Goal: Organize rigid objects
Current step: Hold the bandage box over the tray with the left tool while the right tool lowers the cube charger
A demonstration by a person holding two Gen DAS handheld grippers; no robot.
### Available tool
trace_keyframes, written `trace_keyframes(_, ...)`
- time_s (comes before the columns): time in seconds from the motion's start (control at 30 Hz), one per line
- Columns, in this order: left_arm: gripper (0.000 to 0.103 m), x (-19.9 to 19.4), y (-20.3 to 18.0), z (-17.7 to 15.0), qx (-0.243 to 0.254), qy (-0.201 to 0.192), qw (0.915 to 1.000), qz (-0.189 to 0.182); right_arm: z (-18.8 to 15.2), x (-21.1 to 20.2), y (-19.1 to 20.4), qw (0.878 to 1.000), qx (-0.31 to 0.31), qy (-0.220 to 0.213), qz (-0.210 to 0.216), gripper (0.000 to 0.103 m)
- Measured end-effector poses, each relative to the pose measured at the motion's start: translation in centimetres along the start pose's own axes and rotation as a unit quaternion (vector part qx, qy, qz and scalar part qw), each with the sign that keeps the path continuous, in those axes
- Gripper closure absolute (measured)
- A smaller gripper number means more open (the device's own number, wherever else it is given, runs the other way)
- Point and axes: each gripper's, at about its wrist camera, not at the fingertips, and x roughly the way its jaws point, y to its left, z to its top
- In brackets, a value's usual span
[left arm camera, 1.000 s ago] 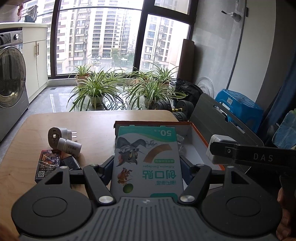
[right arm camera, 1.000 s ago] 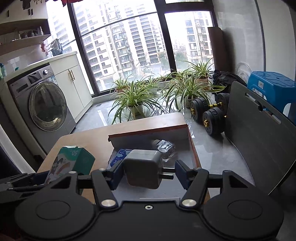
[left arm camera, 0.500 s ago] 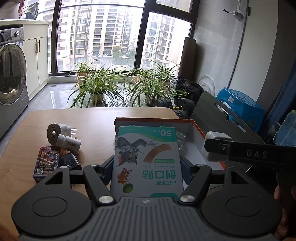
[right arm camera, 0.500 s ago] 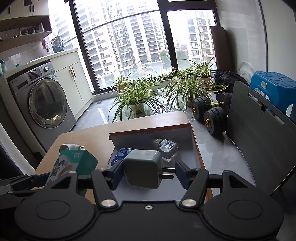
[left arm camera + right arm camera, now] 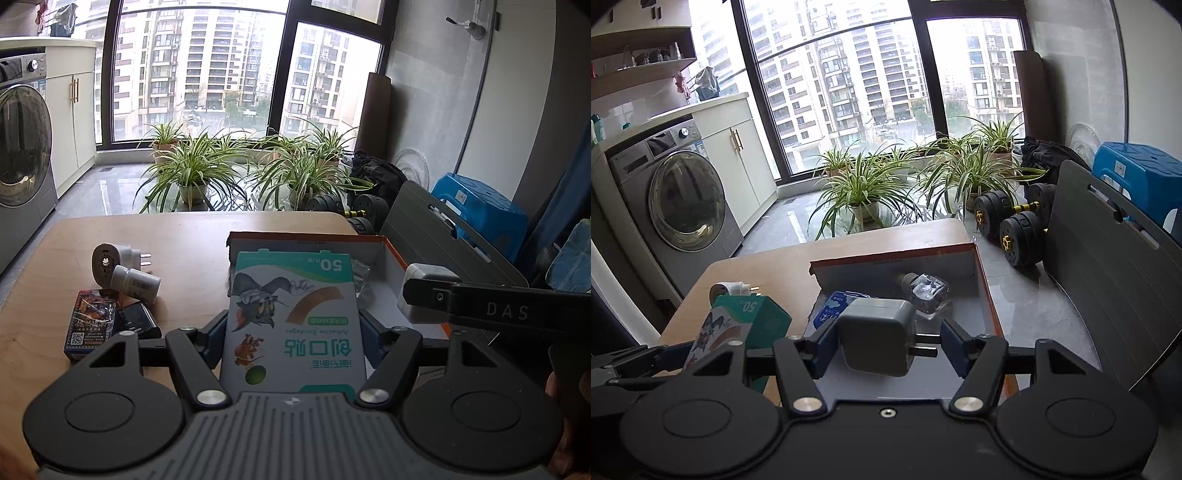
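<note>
A green-and-white adhesive bandage box (image 5: pixel 295 317) stands tilted between the pads of my left gripper (image 5: pixel 293 332), which is shut on it just in front of the orange-rimmed cardboard box (image 5: pixel 306 240). My right gripper (image 5: pixel 886 343) is shut on a grey charger plug (image 5: pixel 877 339), one pad on its body and the other on its prongs. It hovers over the near part of the cardboard box (image 5: pixel 897 273). In the left wrist view the charger (image 5: pixel 424 291) shows at the right, over the box's rim. The bandage box (image 5: pixel 735 328) shows left of it in the right wrist view.
Inside the cardboard box lie a small glass bottle (image 5: pixel 925 290) and a blue packet (image 5: pixel 834 310). On the wooden table, left, lie a round plug adapter (image 5: pixel 110 258), a white bottle (image 5: pixel 135 282), a card deck (image 5: pixel 90 317) and a black item (image 5: pixel 135 317). A grey chair back (image 5: pixel 1108 258) stands right.
Almost nothing differs. The right gripper with the charger has drifted slightly over the cardboard box. The left gripper holds still with the bandage box.
</note>
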Motion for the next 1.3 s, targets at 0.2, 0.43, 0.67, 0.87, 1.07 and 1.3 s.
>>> trace_keyframes(0.2,0.031,0.2,-0.1,-0.2,0.0,0.002,1.0,0.0,-0.2,0.2,0.0,1.0,-0.001,0.002,0.0,0.03)
trace_keyframes(0.43,0.031,0.3,-0.1,-0.2,0.0,0.003,1.0,-0.001,-0.4,0.3,0.0,1.0,-0.002,0.003,0.0,0.03)
trace_keyframes(0.67,0.031,0.3,-0.2,-0.2,0.0,0.003,1.0,-0.001,-0.3,0.3,0.0,1.0,-0.002,0.003,0.0,0.03)
trace_keyframes(0.87,0.031,0.3,-0.2,-0.2,0.0,0.003,1.0,-0.001,-0.6,0.4,0.0,1.0,-0.003,0.004,-0.001,0.03)
trace_keyframes(1.07,0.031,0.3,-0.2,-0.2,0.0,0.003,1.0,0.0,-0.7,0.5,0.0,1.0,-0.003,0.006,-0.001,0.03)
trace_keyframes(1.3,0.031,0.4,-0.3,-0.4,0.0,0.004,1.0,-0.001,-1.1,0.7,0.0,1.0,-0.004,0.008,-0.001,0.03)
